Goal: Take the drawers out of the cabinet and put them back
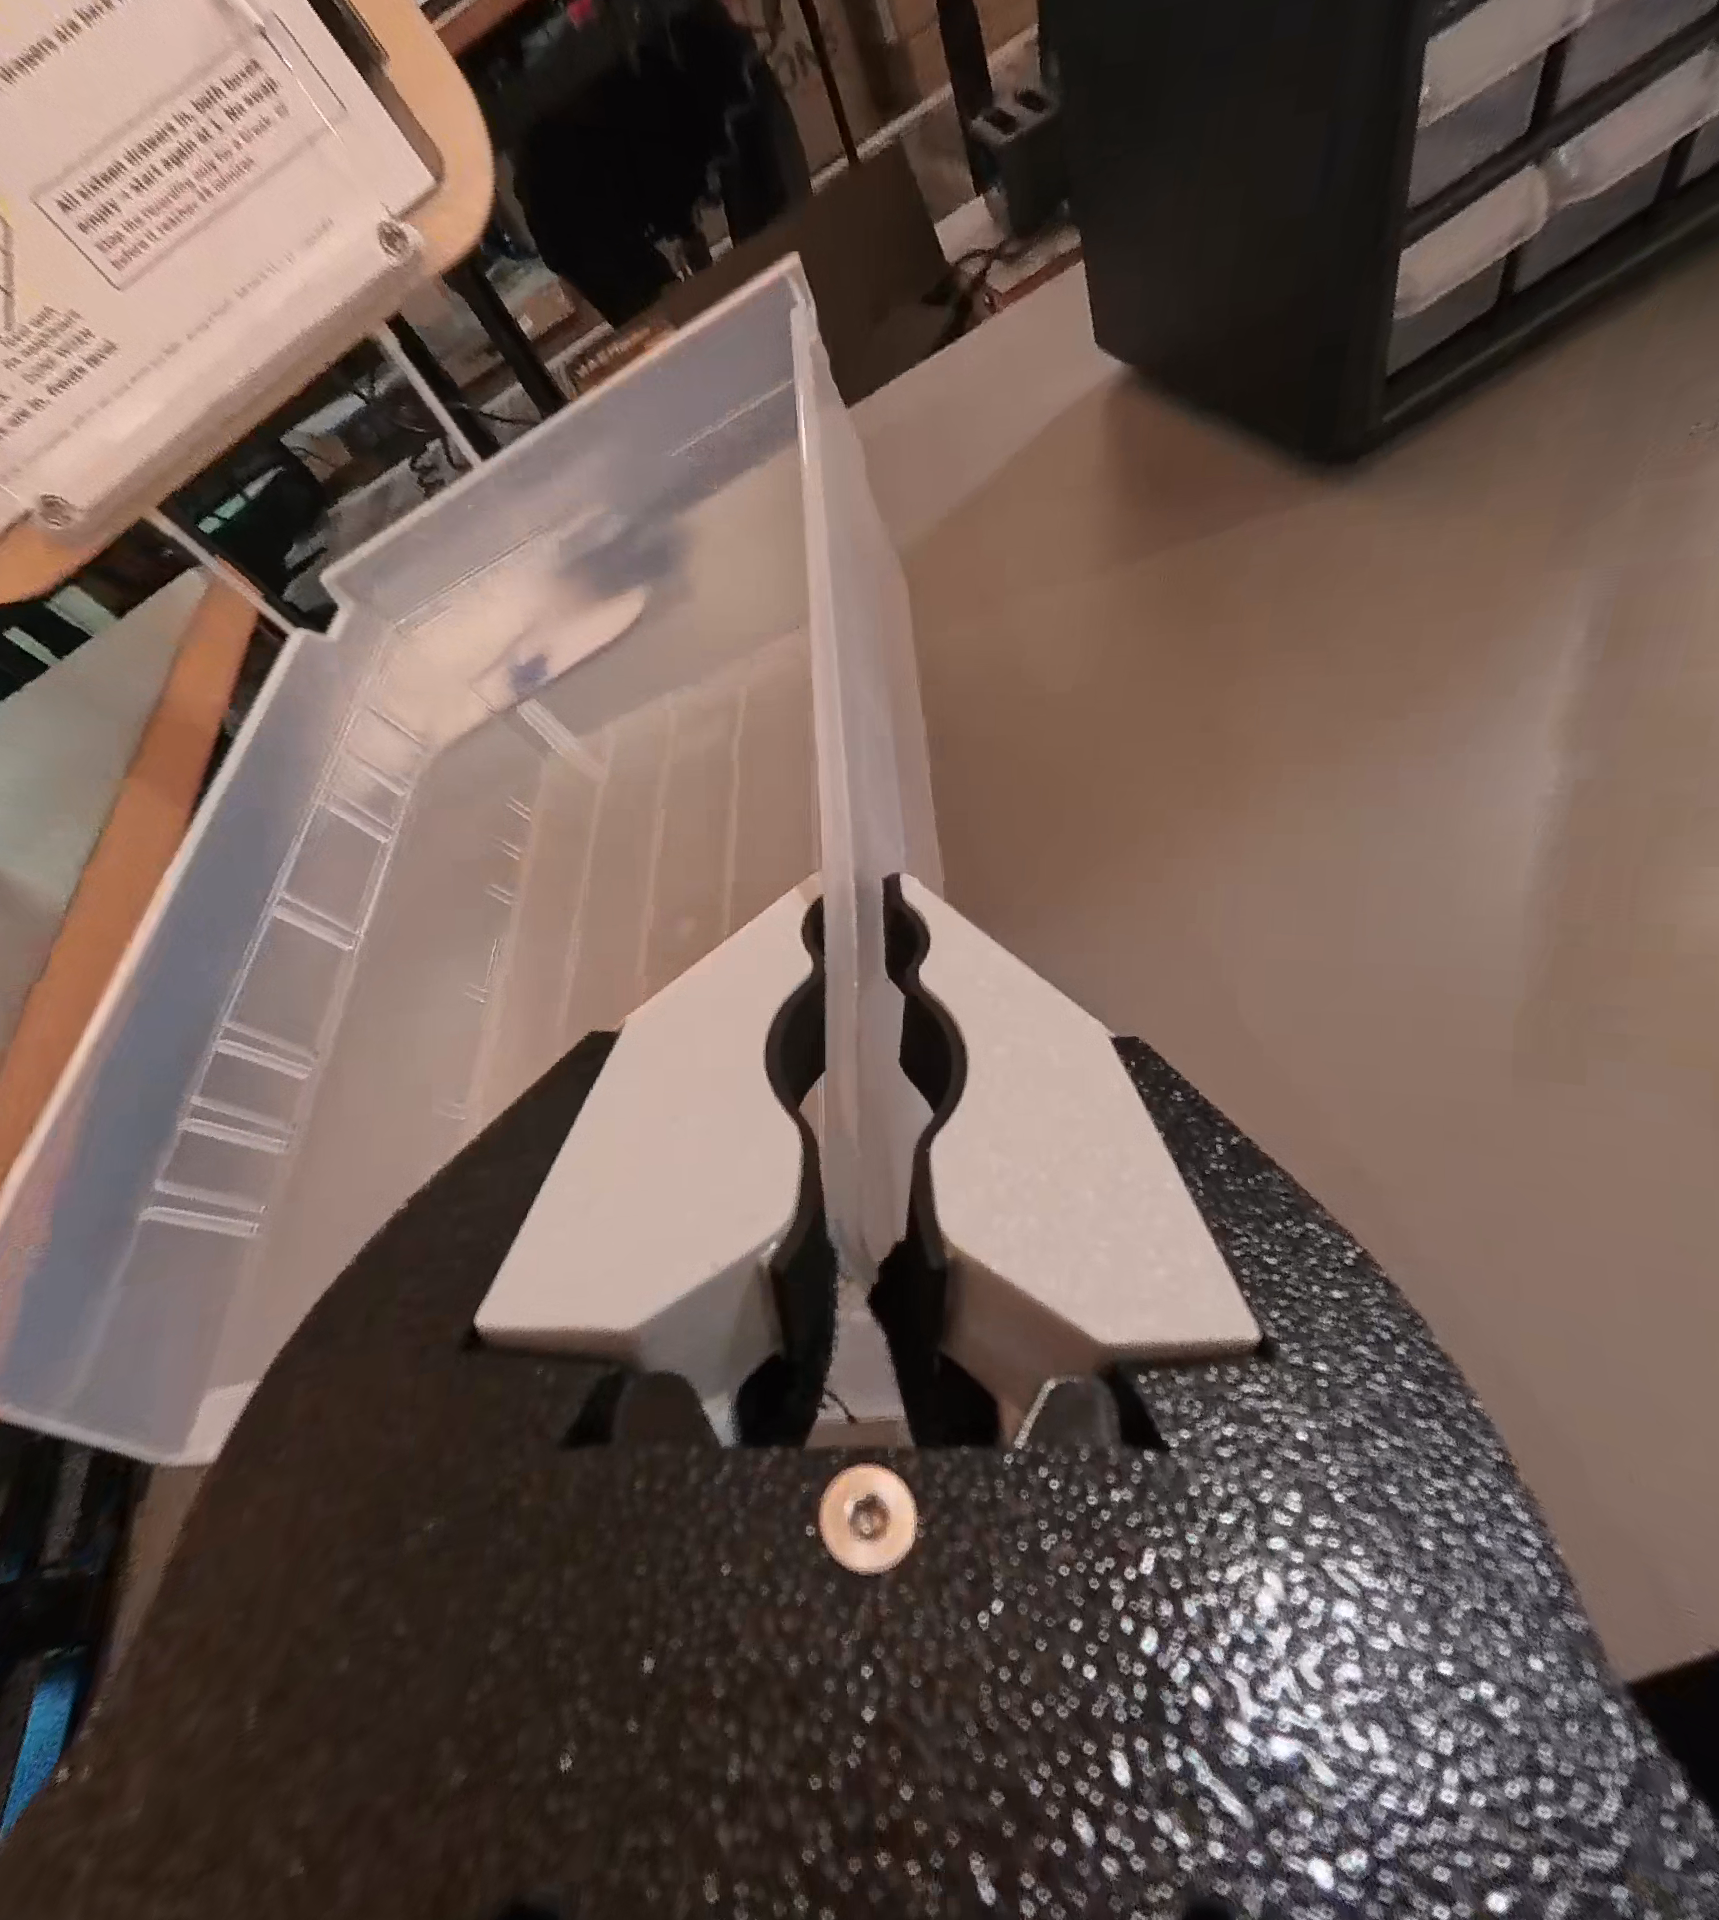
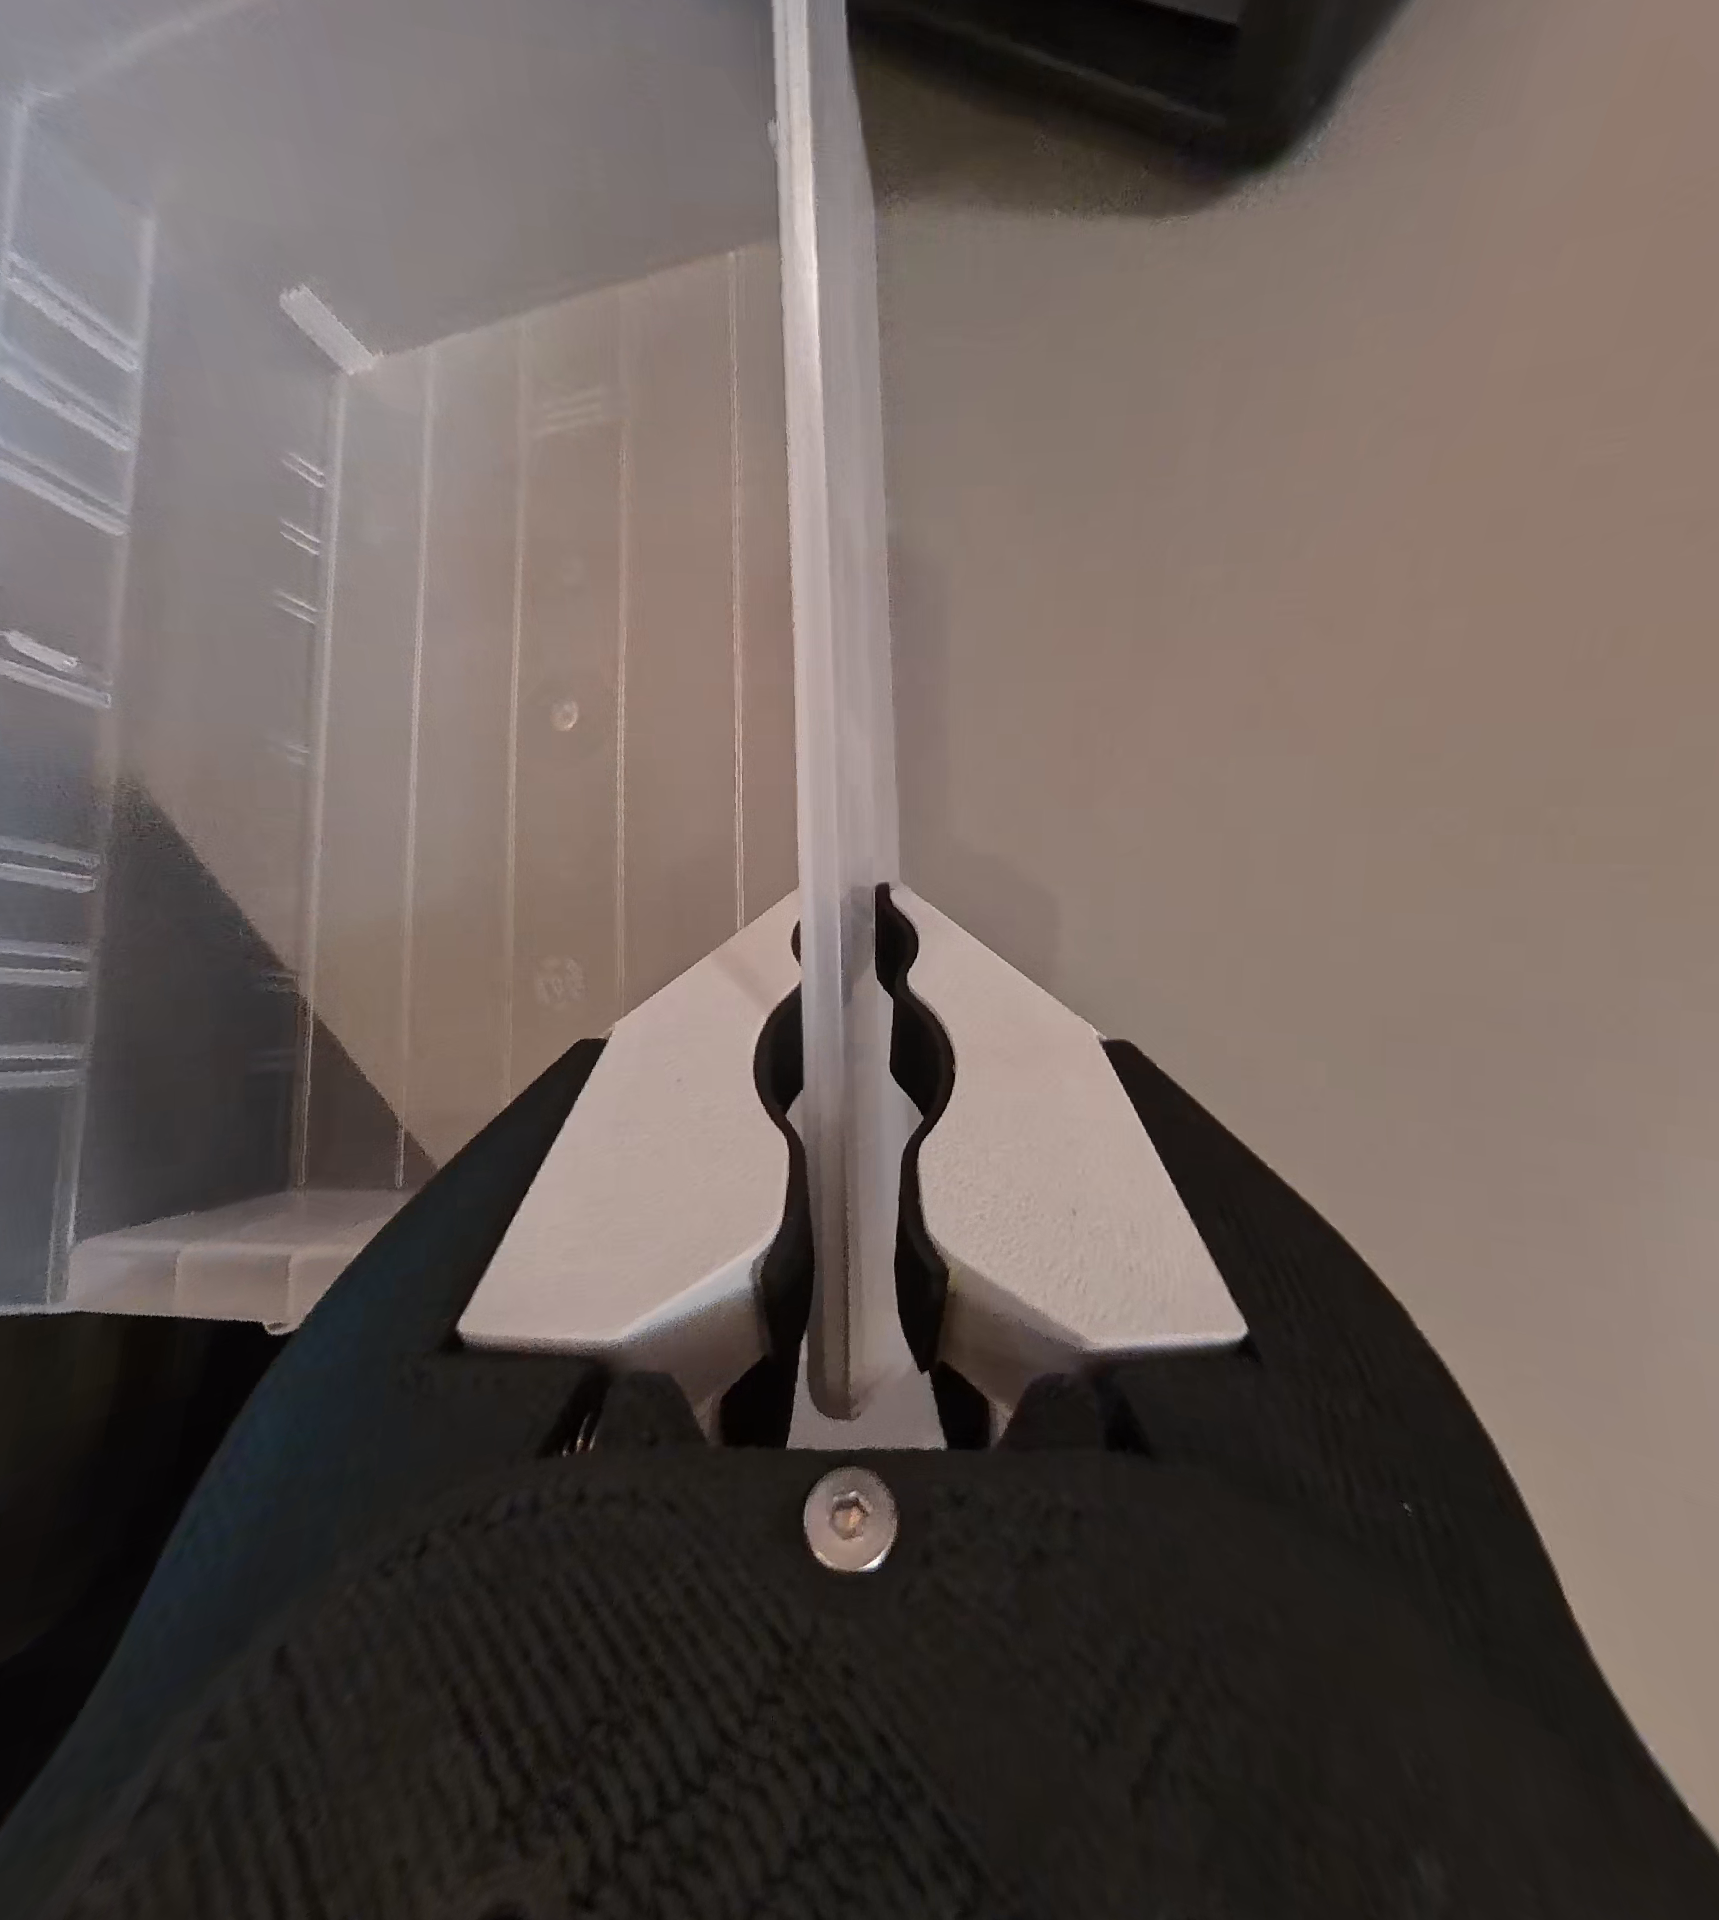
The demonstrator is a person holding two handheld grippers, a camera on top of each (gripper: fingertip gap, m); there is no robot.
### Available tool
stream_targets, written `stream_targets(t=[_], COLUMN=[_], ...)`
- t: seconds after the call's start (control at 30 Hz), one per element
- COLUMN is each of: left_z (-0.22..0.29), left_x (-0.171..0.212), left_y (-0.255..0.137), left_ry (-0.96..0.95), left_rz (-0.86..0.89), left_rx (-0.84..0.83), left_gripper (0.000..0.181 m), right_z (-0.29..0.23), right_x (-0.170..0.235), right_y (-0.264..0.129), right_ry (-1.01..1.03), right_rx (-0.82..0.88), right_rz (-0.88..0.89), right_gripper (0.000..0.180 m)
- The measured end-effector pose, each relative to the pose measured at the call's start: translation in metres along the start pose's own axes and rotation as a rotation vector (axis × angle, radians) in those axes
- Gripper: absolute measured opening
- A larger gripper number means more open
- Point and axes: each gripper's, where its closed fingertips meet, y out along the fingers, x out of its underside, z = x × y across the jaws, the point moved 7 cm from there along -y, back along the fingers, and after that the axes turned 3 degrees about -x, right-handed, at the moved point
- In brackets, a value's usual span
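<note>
My left gripper is shut on the thin side wall of a clear plastic drawer, which hangs out to the left above the table, empty. The black cabinet with several clear drawers stands at the far right of the left wrist view. My right gripper is shut on the side wall of another clear plastic drawer, which also lies to the left of the fingers and is empty. A black corner of the cabinet shows at the top of the right wrist view.
The beige table spreads to the right in both views. A white instruction sheet on a wooden board stands at the far left. Shelves and clutter lie beyond the table's far edge.
</note>
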Motion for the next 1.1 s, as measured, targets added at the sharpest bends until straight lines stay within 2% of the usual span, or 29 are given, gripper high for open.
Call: stream_targets(t=[0.03, 0.33, 0.63, 0.67, 0.7, 0.73, 0.8, 0.97, 1.1], left_z=[-0.002, -0.035, -0.056, -0.057, -0.058, -0.058, -0.057, -0.054, -0.035], left_x=[-0.002, -0.027, -0.029, -0.029, -0.03, -0.03, -0.032, -0.046, -0.074], left_y=[-0.004, -0.044, -0.066, -0.067, -0.068, -0.069, -0.072, -0.083, -0.094], left_ry=[0.007, 0.007, 0.021, 0.019, 0.02, 0.022, 0.034, 0.067, 0.12], left_rz=[0.009, 0.112, 0.146, 0.149, 0.152, 0.154, 0.162, 0.207, 0.293], left_rx=[-0.011, -0.112, -0.197, -0.2, -0.205, -0.208, -0.216, -0.23, -0.212], left_gripper=[0.004, 0.003, 0.003, 0.003, 0.003, 0.003, 0.003, 0.003, 0.002], right_z=[-0.006, -0.074, -0.149, -0.154, -0.159, -0.162, -0.166, -0.164, -0.14], right_x=[-0.005, -0.071, -0.15, -0.158, -0.166, -0.172, -0.181, -0.167, -0.128], right_y=[0.007, 0.096, 0.198, 0.207, 0.212, 0.213, 0.202, 0.144, 0.088], right_ry=[-0.014, 0.013, -0.026, -0.019, -0.001, 0.02, 0.009, -0.169, -0.32], right_rx=[-0.013, -0.164, -0.179, -0.193, -0.216, -0.239, -0.267, -0.198, -0.003], right_rz=[-0.001, 0.073, 0.162, 0.196, 0.239, 0.286, 0.391, 0.585, 0.701], right_gripper=[0.005, 0.007, 0.008, 0.01, 0.021, 0.04, 0.057, 0.057, 0.053])
